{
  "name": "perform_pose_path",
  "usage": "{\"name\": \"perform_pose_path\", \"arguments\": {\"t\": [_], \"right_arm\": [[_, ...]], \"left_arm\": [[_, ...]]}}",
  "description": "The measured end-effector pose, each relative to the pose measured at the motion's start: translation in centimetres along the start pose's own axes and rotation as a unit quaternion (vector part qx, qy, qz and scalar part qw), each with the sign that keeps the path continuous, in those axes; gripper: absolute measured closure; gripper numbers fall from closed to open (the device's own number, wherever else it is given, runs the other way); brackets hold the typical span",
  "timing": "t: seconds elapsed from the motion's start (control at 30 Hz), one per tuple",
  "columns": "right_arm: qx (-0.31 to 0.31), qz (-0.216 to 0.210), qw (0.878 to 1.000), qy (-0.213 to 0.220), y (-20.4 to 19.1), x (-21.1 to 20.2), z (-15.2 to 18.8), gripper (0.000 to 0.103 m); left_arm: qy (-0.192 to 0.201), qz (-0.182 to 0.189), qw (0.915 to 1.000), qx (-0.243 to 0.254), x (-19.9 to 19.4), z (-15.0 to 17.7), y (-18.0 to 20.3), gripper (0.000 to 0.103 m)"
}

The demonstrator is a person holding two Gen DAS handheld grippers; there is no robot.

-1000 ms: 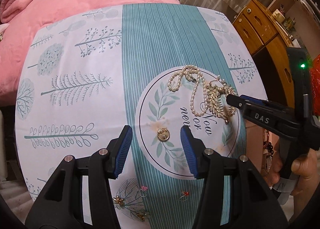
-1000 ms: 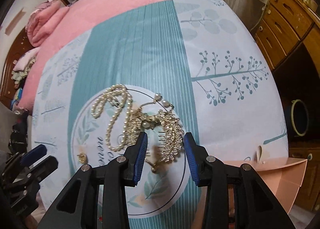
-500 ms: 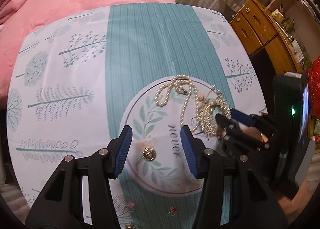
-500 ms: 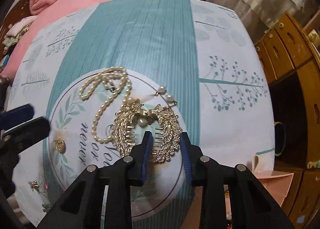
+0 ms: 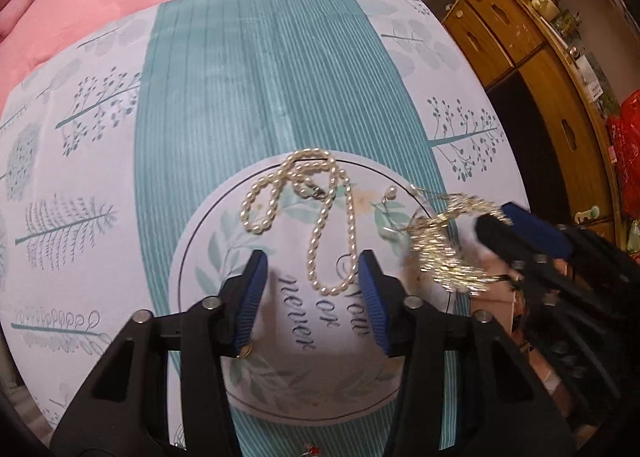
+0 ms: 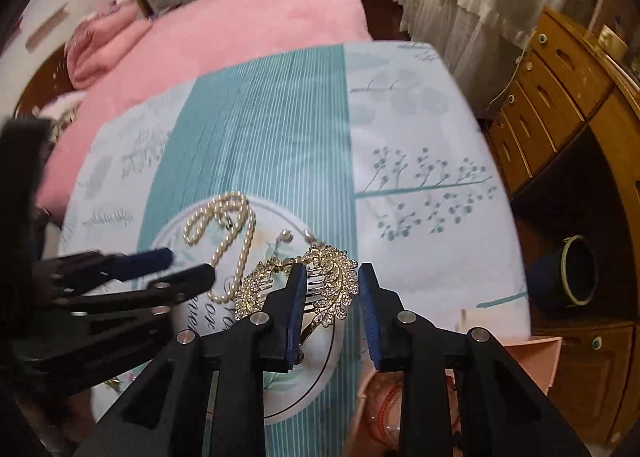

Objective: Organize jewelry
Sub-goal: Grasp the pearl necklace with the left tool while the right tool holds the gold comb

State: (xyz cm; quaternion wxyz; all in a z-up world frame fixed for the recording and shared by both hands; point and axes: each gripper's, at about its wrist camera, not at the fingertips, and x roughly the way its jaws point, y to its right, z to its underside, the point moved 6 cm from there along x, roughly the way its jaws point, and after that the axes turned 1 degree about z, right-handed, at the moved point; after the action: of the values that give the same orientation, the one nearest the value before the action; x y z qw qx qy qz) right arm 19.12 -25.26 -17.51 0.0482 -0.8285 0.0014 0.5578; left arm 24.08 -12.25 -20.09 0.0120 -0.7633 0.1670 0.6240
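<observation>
Right gripper [image 6: 330, 311] pinching gold hair comb [image 6: 320, 281]; left gripper [image 5: 310, 297] closing, nothing gripped, over pearl necklace [image 5: 316, 217]. Risk: comb's pearl dangles snag necklace, dragging it.

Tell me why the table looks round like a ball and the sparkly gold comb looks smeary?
Left wrist view: the fisheye lens bulges the tablecloth into a dome, and the gold hair comb is smeared by motion blur, while the pearl necklace stays sharp. Right wrist view: same bulge, comb crisp, but the left hand-held gripper is blurred.
</observation>
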Motion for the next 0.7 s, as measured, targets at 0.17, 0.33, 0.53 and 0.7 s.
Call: {"name": "perform_pose_path", "arguments": {"t": [0.17, 0.33, 0.53, 0.7], "right_arm": [[0.015, -0.017, 1.0, 0.02, 0.9, -1.9, -0.9, 0.077], [0.015, -0.033, 0.999, 0.031, 1.0, -3.2, -0.7, 0.077], [0.017, -0.049, 0.998, 0.035, 0.7, -4.0, -0.1, 0.077], [0.02, -0.054, 0.998, 0.035, 0.8, -4.2, 0.4, 0.077]], "left_arm": [[0.005, -0.015, 0.9999, 0.006, 0.4, -1.8, 0.3, 0.068], [-0.004, -0.022, 0.9993, 0.031, 1.4, -4.3, 0.1, 0.068], [-0.027, -0.035, 0.997, 0.062, 3.2, -5.8, 0.1, 0.068], [-0.032, -0.023, 0.9963, 0.077, 4.1, -6.4, 0.6, 0.068]]}}
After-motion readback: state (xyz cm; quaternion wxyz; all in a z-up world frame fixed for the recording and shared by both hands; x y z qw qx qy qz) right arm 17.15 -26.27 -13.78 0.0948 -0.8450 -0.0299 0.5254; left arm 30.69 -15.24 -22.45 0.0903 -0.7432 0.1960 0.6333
